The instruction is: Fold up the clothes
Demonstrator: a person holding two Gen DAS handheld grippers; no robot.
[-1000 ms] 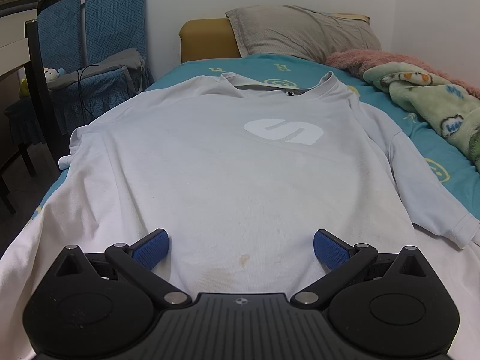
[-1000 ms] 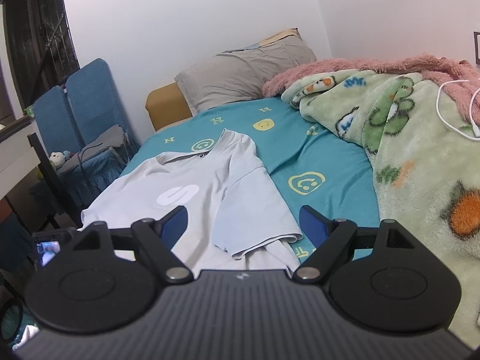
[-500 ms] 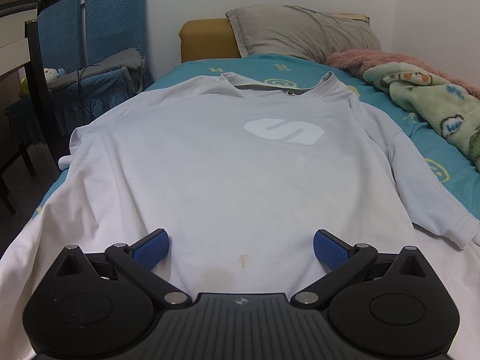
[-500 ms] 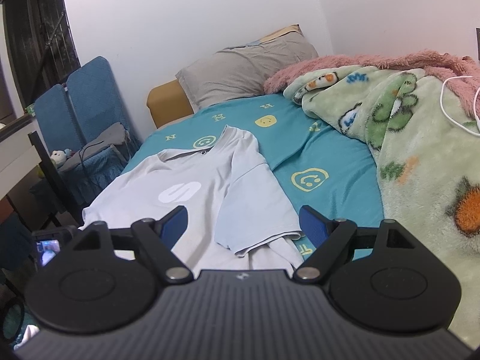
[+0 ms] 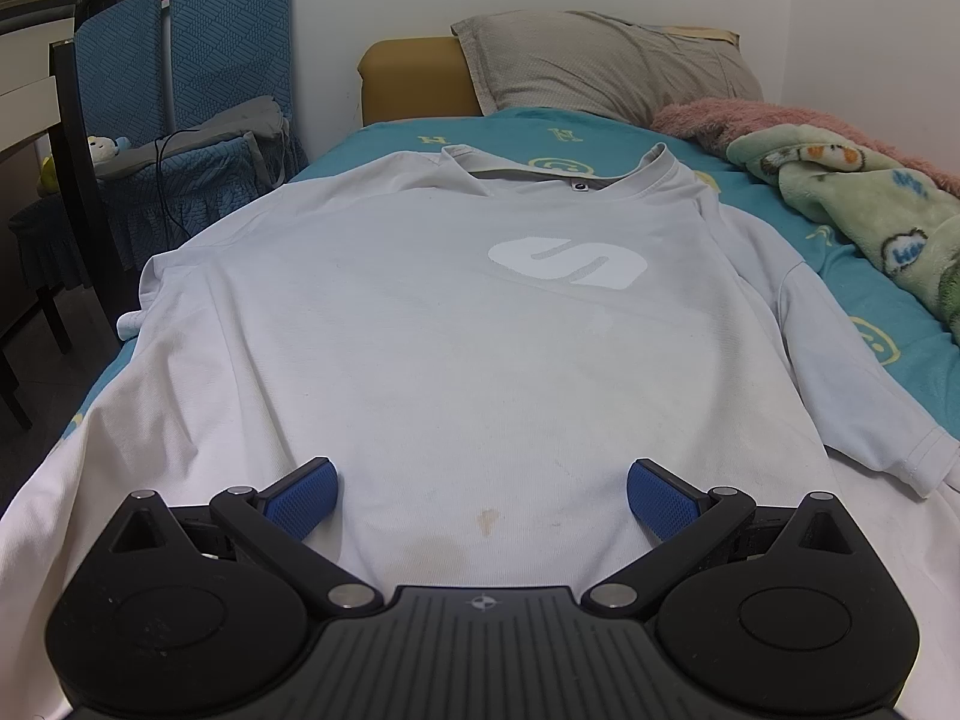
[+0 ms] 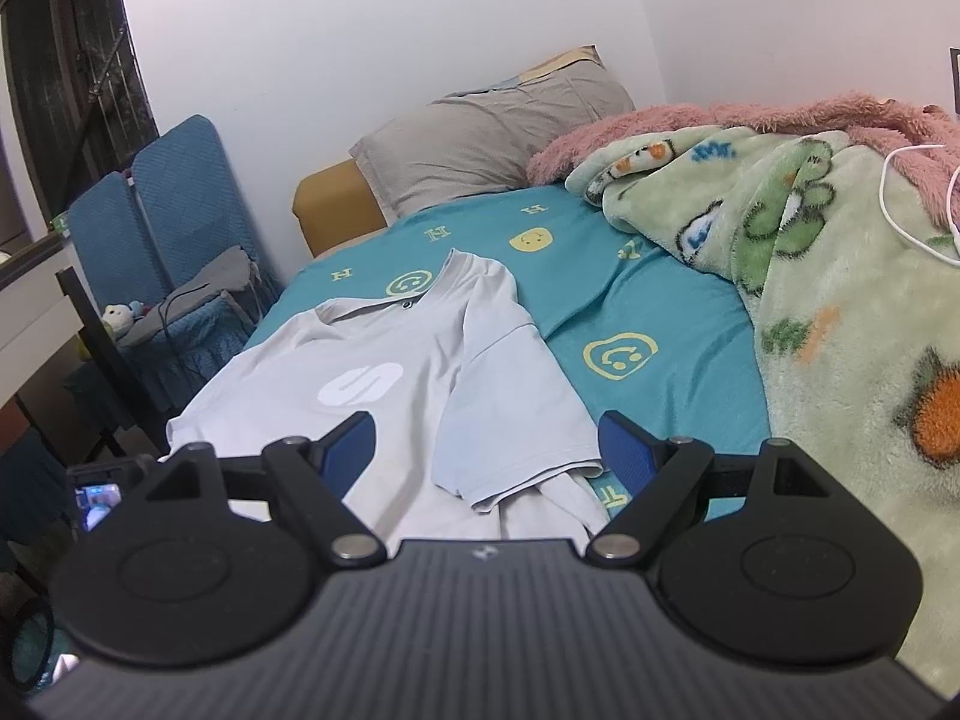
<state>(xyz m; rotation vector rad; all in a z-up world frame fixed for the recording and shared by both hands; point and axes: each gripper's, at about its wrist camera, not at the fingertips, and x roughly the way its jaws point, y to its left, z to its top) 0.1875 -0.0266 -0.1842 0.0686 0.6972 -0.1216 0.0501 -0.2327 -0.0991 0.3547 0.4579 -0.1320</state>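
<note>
In the left wrist view, the white T-shirt [image 5: 456, 330] lies flat, face up on the bed [image 5: 840, 264], collar toward the pillow [image 5: 600, 66], hem beneath the left gripper [image 5: 480, 495], fingers spread wide and empty. In the right wrist view, the right gripper [image 6: 486, 450] hangs above the shirt's sleeve, fingers likewise apart, holding nothing.

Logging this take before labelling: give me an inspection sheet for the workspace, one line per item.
Surface: bed with teal smiley-print sheet, bare on its right half.
Job's things: pale T-shirt spread flat, front up, collar toward the pillow, unfolded; small stain near the hem.
Clutter: green fleece blanket and pink fluffy blanket heaped along the right; grey pillow at the head.
Grippers: left gripper open, low over the hem; right gripper open, over the right sleeve; neither holds cloth.
Cables: white cable on the blanket; dark cable on the chair.
Surroundings: blue padded chair left of bed, white wall.
</note>
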